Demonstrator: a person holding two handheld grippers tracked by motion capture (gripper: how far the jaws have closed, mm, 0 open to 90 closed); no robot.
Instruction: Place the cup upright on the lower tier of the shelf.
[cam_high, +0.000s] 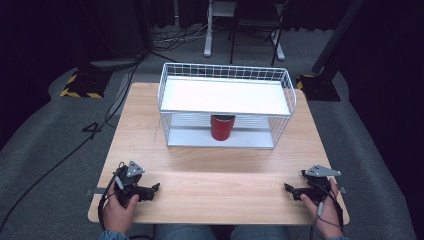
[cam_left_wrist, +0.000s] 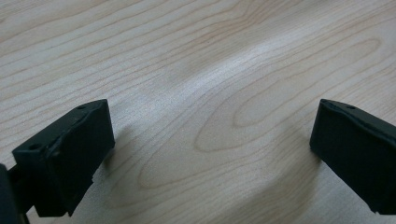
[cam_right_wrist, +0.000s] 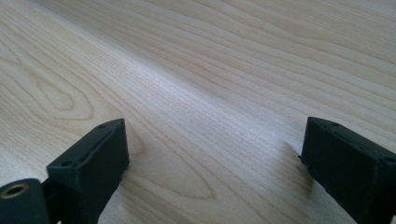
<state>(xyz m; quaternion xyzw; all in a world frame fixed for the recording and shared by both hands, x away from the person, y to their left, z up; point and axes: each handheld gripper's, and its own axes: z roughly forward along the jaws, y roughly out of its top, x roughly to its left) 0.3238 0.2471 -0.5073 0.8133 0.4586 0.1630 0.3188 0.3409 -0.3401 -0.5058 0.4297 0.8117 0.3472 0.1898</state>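
A red cup (cam_high: 222, 127) stands on the lower level of a white wire rack (cam_high: 226, 105) at the middle of the wooden table (cam_high: 210, 172), under the rack's white shelf. My left gripper (cam_high: 155, 188) rests on the table near the front left corner, held by a hand, well short of the rack. My right gripper (cam_high: 288, 188) rests near the front right corner. In the left gripper view the left gripper (cam_left_wrist: 212, 140) is open, bare wood between its jaws. In the right gripper view the right gripper (cam_right_wrist: 215, 158) is open too, over bare wood.
Grey carpet surrounds the table, with cables (cam_high: 60, 160) running on the floor at the left. A chair and desk legs (cam_high: 245, 35) stand beyond the table's far edge. Black stands with yellow-striped bases (cam_high: 82, 82) sit at the far corners.
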